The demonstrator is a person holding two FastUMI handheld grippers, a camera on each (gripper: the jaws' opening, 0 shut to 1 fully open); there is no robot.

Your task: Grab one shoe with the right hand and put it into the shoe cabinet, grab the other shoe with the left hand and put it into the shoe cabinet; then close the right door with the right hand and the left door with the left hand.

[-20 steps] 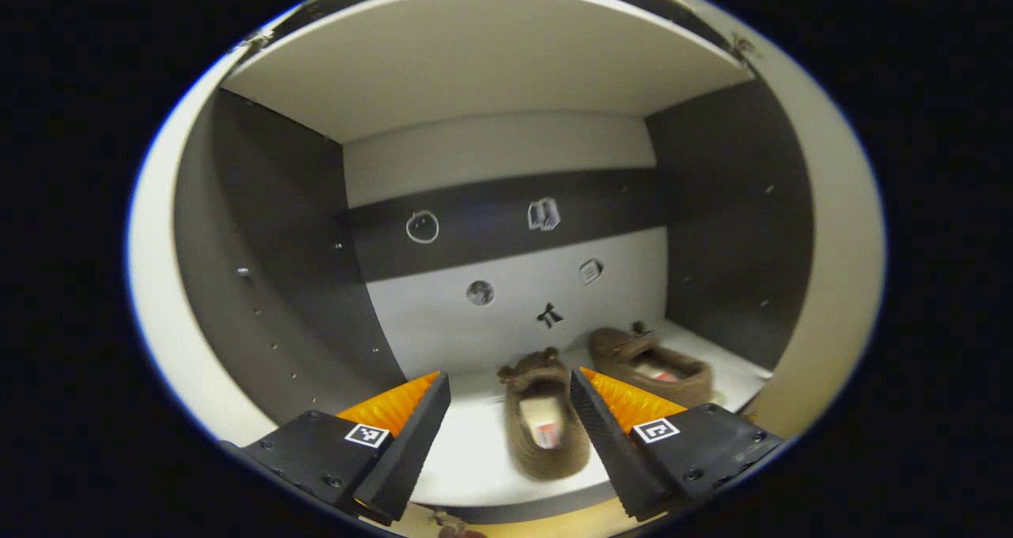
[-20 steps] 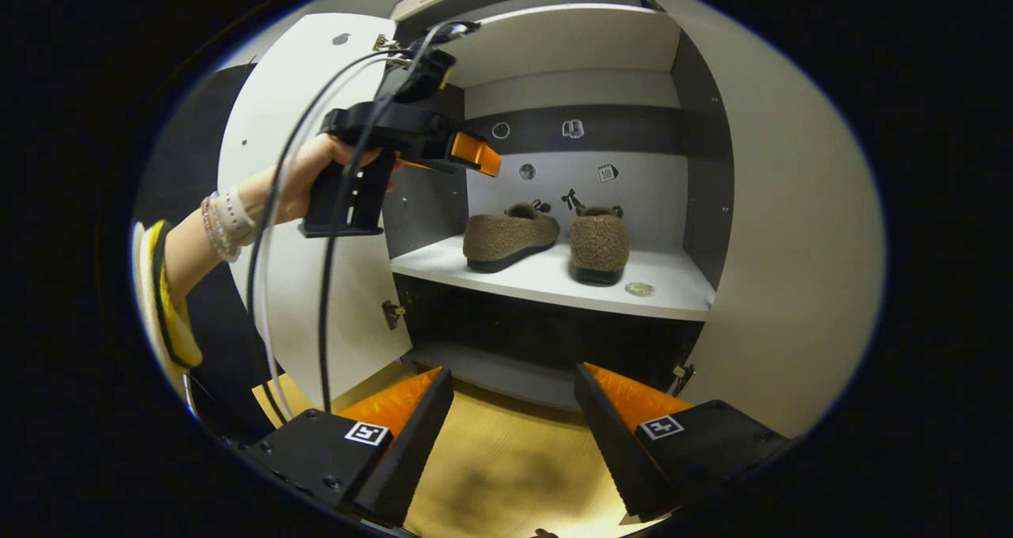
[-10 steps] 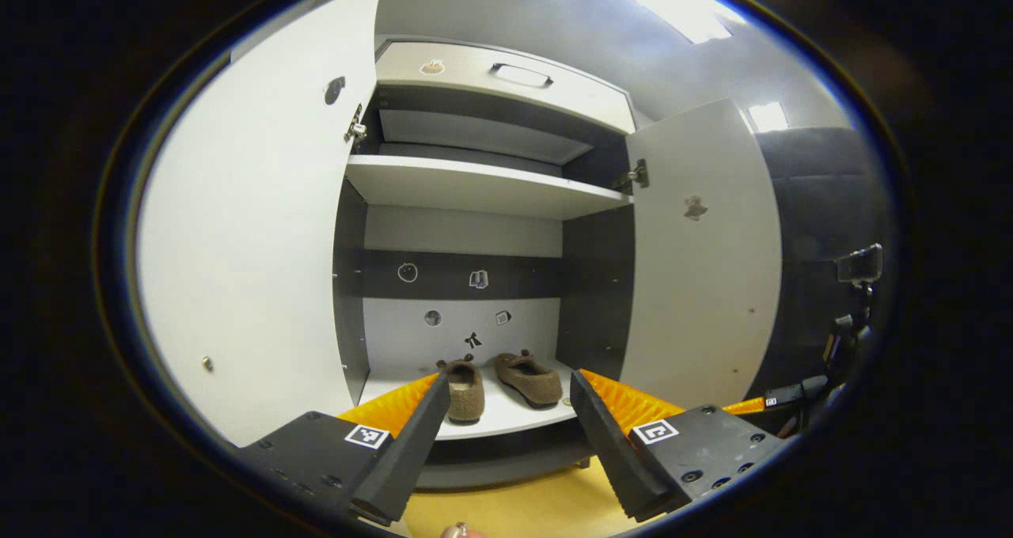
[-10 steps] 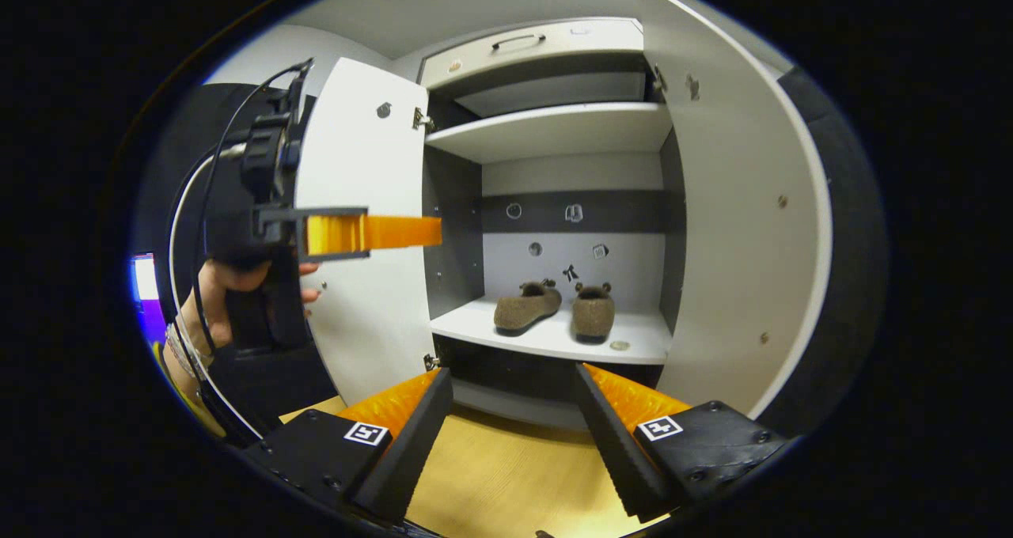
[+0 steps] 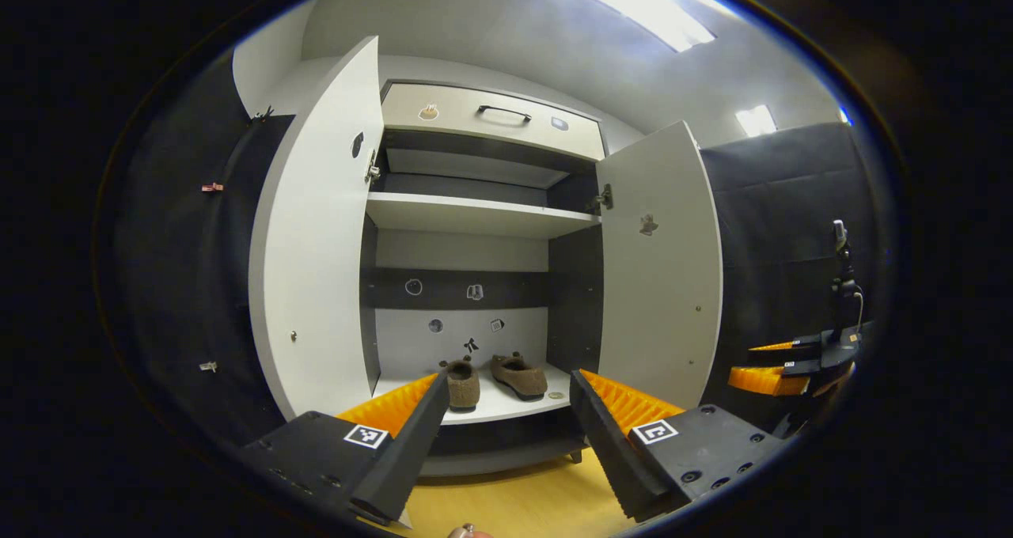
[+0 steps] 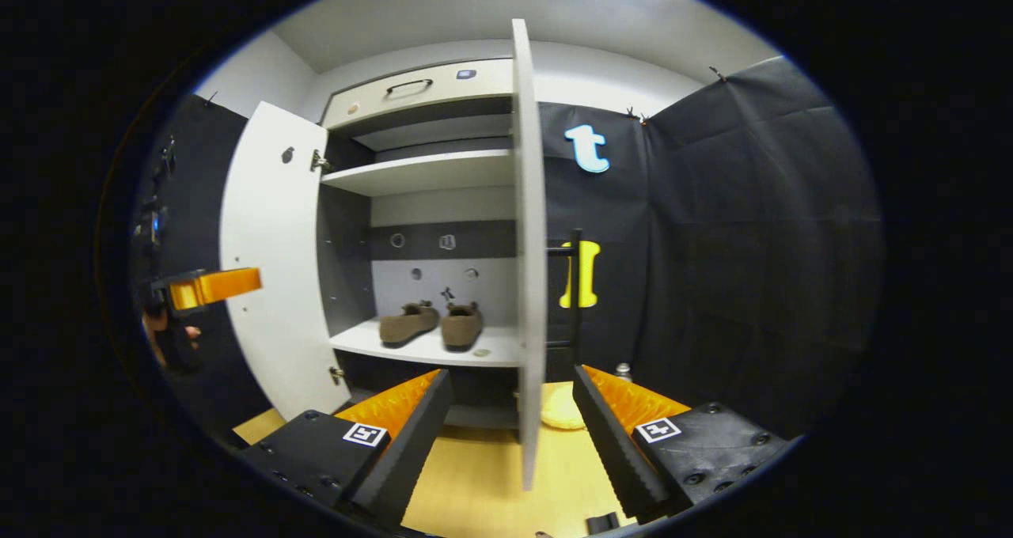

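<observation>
A: Left to right, what's there?

B: The left door (image 5: 316, 245) stands wide open. Both shoes (image 5: 495, 377) sit side by side on the lower shelf (image 6: 411, 346) of the cabinet (image 5: 483, 119). The right door (image 6: 529, 245) is edge-on to the right gripper (image 6: 510, 435).

A: The grippers?

B: Left gripper (image 5: 506, 435) is spread wide and empty; so is the right one, its jaws either side of the door's edge without touching.

A: How will the doors handle?

B: Stiff, light panels on hinges, I'd judge; smooth faces, likely slippery. Push flat near the free edge, far from the hinges, rather than pinch.
</observation>
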